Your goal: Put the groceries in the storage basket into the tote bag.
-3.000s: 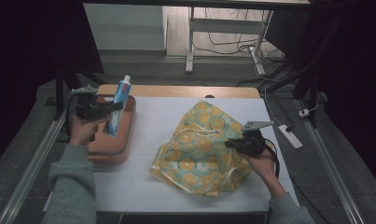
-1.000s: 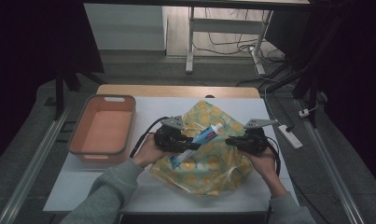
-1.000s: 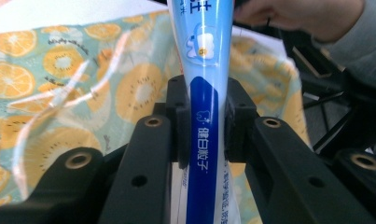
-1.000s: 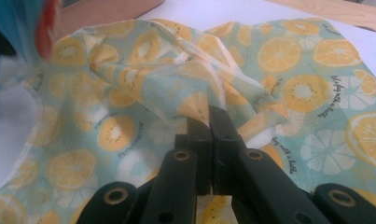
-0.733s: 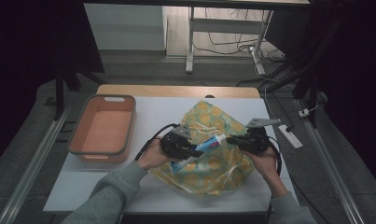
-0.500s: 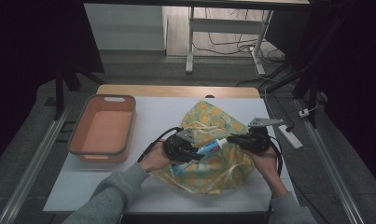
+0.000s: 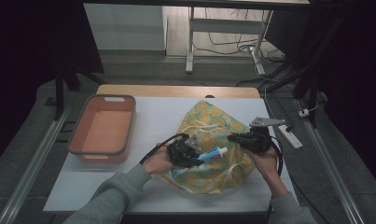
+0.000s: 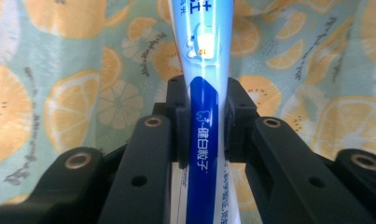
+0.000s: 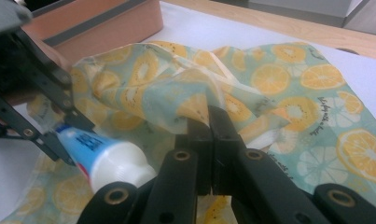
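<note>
Since a second earlier, the toothpaste tube (image 7: 212,153), clamped in the left gripper (image 7: 196,157), had been lowered toward the lemon-print bag (image 7: 223,128) on the table (image 7: 153,109). The bag's edge was pinched by the closed right gripper (image 7: 232,138). The bag's mouth was seemingly raised; the tube's tail was hidden.

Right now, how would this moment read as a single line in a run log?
left gripper: shut on toothpaste tube | right gripper: shut on bag edge, holding fruit-print bag open | tube cap at bag mouth | tray empty
</note>
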The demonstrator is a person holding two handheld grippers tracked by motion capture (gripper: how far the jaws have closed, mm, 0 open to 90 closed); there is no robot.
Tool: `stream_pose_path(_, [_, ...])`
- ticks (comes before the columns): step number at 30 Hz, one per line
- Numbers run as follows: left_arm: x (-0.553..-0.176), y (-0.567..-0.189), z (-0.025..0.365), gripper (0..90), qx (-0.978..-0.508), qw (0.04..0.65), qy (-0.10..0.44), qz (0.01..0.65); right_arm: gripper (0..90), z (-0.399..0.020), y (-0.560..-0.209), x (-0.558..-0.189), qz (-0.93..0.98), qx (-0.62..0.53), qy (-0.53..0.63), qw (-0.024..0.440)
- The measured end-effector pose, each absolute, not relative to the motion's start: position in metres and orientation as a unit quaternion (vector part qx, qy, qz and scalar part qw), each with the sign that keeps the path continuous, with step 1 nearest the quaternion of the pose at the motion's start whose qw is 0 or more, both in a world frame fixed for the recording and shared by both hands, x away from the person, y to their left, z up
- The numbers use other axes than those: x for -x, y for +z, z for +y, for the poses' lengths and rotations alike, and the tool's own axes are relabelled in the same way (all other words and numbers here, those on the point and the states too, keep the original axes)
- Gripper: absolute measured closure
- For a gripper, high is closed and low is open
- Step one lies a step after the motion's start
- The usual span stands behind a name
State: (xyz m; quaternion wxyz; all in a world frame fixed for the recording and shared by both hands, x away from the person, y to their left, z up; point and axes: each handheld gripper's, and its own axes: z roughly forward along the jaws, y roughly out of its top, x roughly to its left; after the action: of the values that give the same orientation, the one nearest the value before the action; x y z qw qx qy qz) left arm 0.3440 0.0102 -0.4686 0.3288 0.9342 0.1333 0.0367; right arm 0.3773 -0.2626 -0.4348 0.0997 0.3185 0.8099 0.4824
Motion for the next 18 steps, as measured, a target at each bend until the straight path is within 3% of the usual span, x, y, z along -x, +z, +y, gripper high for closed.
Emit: stream_pose_path(18, [-0.354,-0.480,-0.029,75.2,-0.944,0.272,0.104,0.152,88.8,-0.243,-0.424,-0.363,0.812,-0.282,0.502,0.095])
